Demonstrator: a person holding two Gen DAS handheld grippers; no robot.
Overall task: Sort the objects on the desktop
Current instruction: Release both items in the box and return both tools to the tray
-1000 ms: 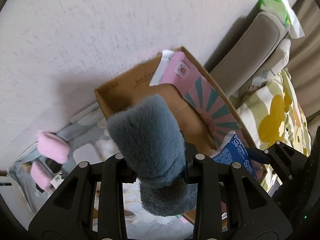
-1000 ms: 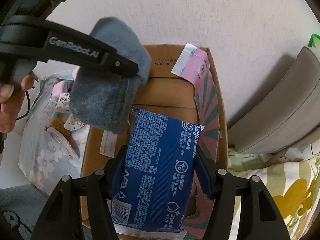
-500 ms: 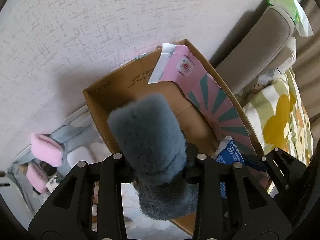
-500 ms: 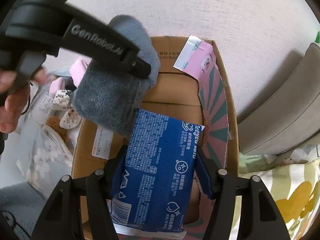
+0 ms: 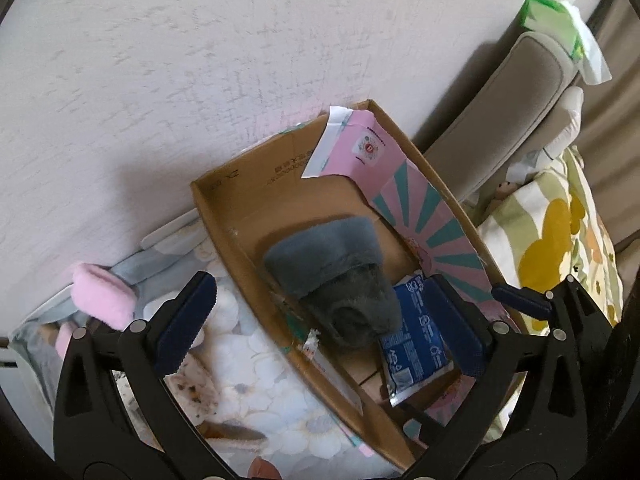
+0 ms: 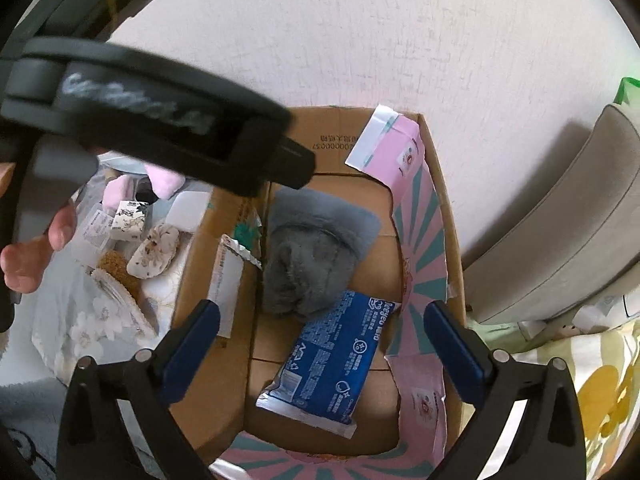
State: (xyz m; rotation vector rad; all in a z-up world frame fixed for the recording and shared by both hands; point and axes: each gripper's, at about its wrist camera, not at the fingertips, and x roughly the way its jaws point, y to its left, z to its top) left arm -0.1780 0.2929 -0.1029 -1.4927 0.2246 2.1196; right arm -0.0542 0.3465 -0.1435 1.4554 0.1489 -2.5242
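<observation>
left tool (image 5: 326, 320): black frame, silver screws | fingers (image 5: 184, 320): blue pads

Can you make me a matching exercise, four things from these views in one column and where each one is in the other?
1. grey plush slipper
2. blue wipes pack
3. pink plush slipper
4. green tissue pack

A. outside the cardboard box, on floral fabric
B. box floor, nearer the right gripper
C. atop the beige cushion
D. box floor, farther in

Pairs: 1-D, 2-B, 3-A, 4-C
</observation>
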